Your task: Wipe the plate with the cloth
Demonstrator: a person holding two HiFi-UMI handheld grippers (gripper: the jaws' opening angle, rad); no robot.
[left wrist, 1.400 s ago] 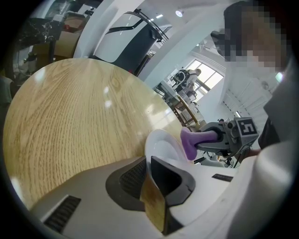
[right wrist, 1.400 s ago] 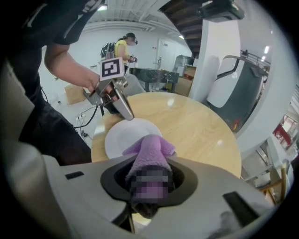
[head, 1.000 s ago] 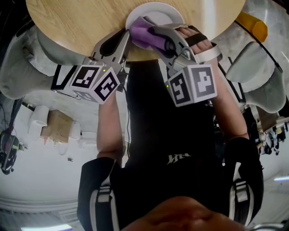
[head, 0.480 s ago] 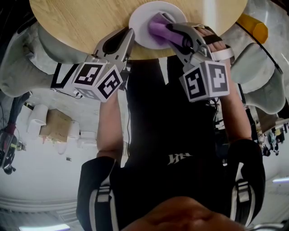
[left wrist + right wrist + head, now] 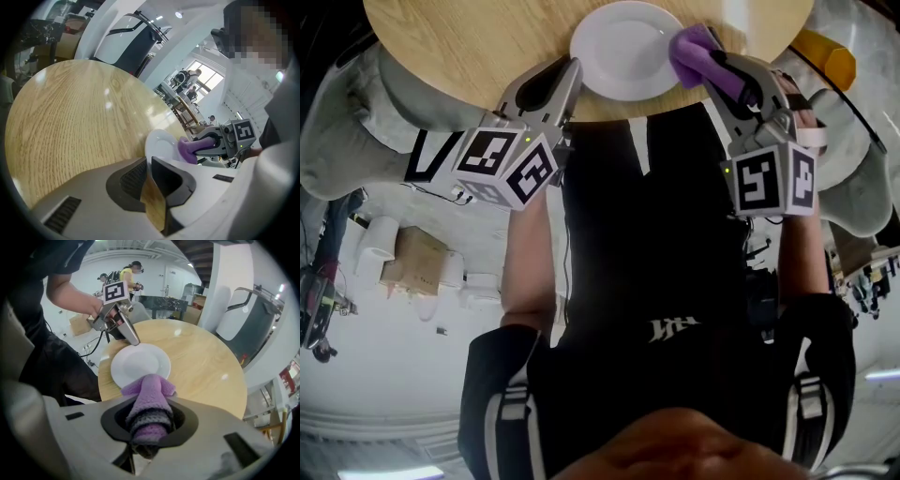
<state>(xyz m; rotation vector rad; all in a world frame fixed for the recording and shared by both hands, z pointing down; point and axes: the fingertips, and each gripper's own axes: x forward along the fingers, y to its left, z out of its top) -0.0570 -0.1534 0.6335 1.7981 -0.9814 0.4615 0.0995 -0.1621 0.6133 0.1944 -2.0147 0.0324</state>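
Note:
A white plate (image 5: 622, 49) lies near the front edge of a round wooden table (image 5: 469, 47). My left gripper (image 5: 570, 73) is shut on the plate's left rim, and the plate (image 5: 161, 143) shows just past its tips (image 5: 149, 159). A purple cloth (image 5: 694, 52) is bunched in my right gripper (image 5: 717, 67), which is shut on it at the plate's right edge. In the right gripper view the cloth (image 5: 149, 399) hangs out of the jaws (image 5: 149, 425) in front of the bare plate (image 5: 140, 363), with the left gripper (image 5: 135, 340) at the far rim.
White moulded chairs (image 5: 830, 141) (image 5: 356, 131) stand on both sides of the table, and another chair (image 5: 243, 315) is behind it. A yellow object (image 5: 820, 52) lies at the right. A cardboard box (image 5: 417, 262) sits on the floor. People (image 5: 129, 275) stand far off.
My right gripper has carried the cloth across the plate from its left side to its right edge, leaving the plate's face uncovered. The left gripper has kept still.

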